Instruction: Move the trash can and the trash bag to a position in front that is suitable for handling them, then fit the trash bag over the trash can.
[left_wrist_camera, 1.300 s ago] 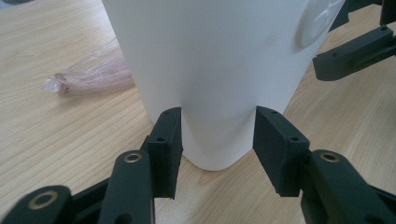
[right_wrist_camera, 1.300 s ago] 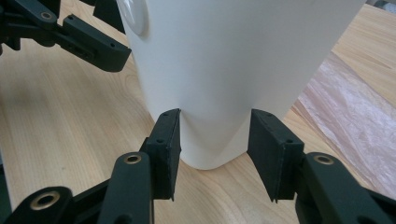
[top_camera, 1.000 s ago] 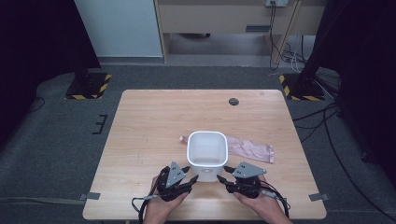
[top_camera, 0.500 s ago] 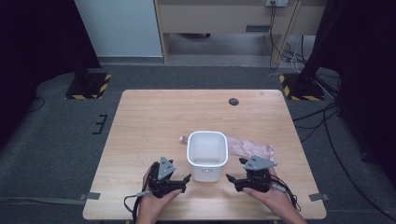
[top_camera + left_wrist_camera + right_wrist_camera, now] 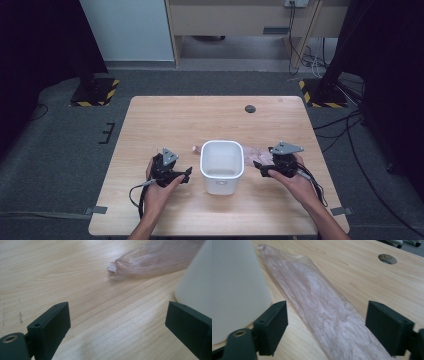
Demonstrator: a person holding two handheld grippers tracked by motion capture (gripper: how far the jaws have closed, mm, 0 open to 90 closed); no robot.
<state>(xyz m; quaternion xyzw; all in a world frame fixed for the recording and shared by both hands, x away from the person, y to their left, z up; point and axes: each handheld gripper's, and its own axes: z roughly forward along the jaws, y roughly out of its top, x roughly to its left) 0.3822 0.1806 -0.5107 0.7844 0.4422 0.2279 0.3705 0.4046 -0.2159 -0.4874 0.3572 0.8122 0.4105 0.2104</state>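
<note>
A white plastic bin (image 5: 221, 167) stands upright near the middle front of the wooden table (image 5: 175, 125). Behind it lies a flat, pinkish clear plastic bag (image 5: 256, 151), partly hidden by the bin. My left gripper (image 5: 185, 175) rests left of the bin, open and holding nothing. In the left gripper view the left gripper (image 5: 120, 327) faces the bag's end (image 5: 150, 261), with the bin's wall (image 5: 197, 287) at the right. My right gripper (image 5: 260, 168) sits right of the bin, open. Seen from the right gripper (image 5: 329, 325), the bag (image 5: 319, 305) stretches between and beyond its jaws, the bin (image 5: 234, 282) to the left.
A round cable hole (image 5: 250, 108) sits at the far middle of the table, also seen as the hole (image 5: 387, 258) in the right gripper view. Cables trail from both grippers toward the front edge. Dark carpet and stand bases surround the table.
Both hands have moved apart from in front of the bin to its two sides. The right gripper has come up over the bag. The bin and bag have stayed put.
</note>
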